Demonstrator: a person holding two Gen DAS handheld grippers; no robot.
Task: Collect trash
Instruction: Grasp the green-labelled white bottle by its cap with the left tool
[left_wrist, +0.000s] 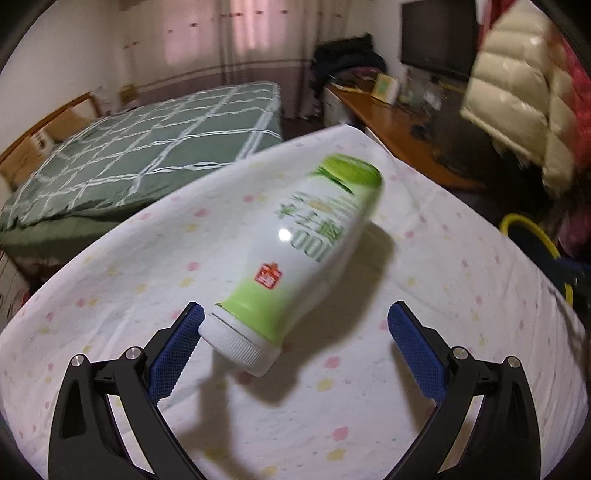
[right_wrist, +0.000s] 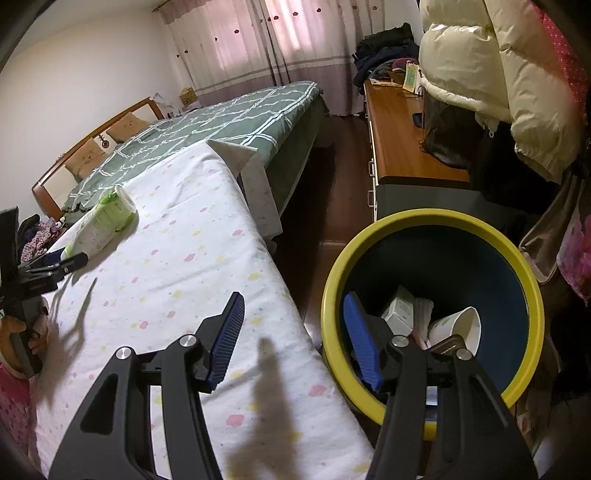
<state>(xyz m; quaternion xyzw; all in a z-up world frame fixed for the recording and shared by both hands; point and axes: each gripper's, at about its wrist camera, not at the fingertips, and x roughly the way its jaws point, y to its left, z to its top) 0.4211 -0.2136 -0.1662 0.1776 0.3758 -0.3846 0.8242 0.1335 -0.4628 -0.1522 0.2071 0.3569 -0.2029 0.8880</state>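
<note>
A green-and-white plastic bottle (left_wrist: 295, 251) is seen lying on its side on the table, on a white cloth with small coloured flowers (left_wrist: 424, 295). Its long axis runs from the white cap, nearest the left gripper (left_wrist: 295, 345), away to the base at the far right, so the cap is pointed back toward the tongs. The left gripper's tongs are held wide apart, with one blue pad just beside the cap, possibly touching it, and the other well clear; nothing is clamped. The cap end is probably approached because the bottle is narrowest there.

The right gripper (right_wrist: 295, 339) is held with its tongs apart and empty, above the near edge of the table and the bin. The yellow-rimmed bin (right_wrist: 332, 295) is placed on the floor just right of the table, likely so that trash can be dropped straight in; a paper cup (right_wrist: 458, 325) and a small box (right_wrist: 400, 308) are already lying inside.
</note>
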